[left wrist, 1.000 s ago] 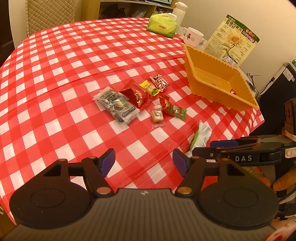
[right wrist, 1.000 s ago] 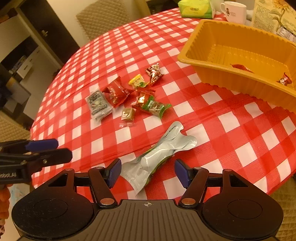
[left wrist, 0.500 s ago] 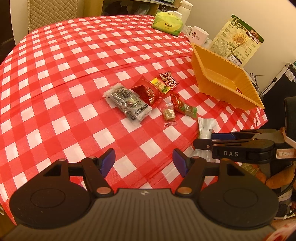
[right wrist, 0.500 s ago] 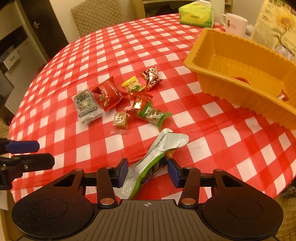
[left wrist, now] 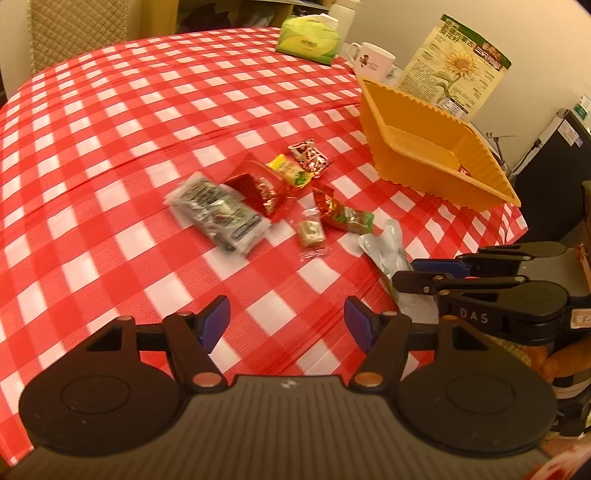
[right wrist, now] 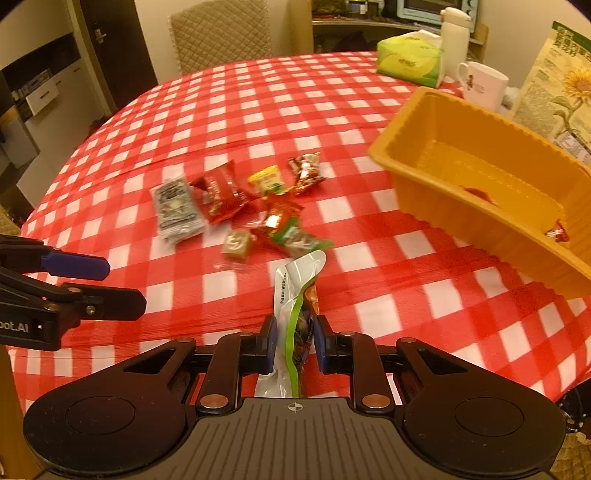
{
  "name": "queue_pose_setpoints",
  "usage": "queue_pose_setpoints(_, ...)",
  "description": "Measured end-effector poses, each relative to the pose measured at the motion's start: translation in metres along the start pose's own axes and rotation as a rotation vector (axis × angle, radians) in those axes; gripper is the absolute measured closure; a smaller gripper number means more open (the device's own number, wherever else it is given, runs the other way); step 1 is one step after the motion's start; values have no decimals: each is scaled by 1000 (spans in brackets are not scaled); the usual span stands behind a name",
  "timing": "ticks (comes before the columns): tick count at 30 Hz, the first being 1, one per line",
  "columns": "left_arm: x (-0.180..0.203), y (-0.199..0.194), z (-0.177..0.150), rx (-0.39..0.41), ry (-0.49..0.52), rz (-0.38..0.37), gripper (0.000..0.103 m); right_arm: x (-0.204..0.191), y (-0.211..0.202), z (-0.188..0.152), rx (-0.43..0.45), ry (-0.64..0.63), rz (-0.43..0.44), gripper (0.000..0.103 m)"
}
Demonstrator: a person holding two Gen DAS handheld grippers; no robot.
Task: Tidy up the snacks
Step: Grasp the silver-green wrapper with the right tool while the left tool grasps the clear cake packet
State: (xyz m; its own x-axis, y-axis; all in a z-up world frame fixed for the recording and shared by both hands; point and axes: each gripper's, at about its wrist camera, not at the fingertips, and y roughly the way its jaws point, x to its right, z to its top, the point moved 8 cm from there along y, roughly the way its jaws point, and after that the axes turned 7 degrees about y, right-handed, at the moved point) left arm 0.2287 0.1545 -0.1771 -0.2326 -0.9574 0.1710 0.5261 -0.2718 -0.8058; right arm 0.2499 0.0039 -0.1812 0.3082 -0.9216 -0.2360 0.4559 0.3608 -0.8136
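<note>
My right gripper (right wrist: pixel 293 332) is shut on the near end of a silver and green snack pouch (right wrist: pixel 295 280), which stands on edge on the red checked cloth. In the left wrist view the same pouch (left wrist: pixel 384 243) sticks out past the right gripper (left wrist: pixel 406 271). Beyond it lies a loose pile: a grey packet (right wrist: pixel 177 212), a red packet (right wrist: pixel 221 194), a yellow sweet (right wrist: pixel 267 181), a red-green wrapper (right wrist: pixel 288 229) and a small wrapped cube (right wrist: pixel 236 243). The orange tray (right wrist: pixel 461 221) at the right holds two small red snacks. My left gripper (left wrist: pixel 286 321) hovers open over bare cloth, nothing between its fingers.
At the table's far right stand a green tissue pack (right wrist: pixel 410 62), a white mug (right wrist: pixel 484 86), a white flask (right wrist: pixel 456 33) and a sunflower leaflet (right wrist: pixel 561 88). A quilted chair (right wrist: pixel 221 33) sits behind the table. The table edge runs just under both grippers.
The right jaws have closed from wide apart onto the silver-green pouch, which turned up on edge between the pads. The left gripper stayed open and shifted a little over the cloth.
</note>
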Motion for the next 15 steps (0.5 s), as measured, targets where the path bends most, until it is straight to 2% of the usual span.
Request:
queue_pose_setpoints(6, 12, 16, 7, -5, 13, 4, 40, 20, -12, 8, 37, 32, -14, 82)
queue_pose_setpoints(15, 26, 40, 27, 0, 5, 16, 54, 53, -30, 15, 64, 89, -32, 82)
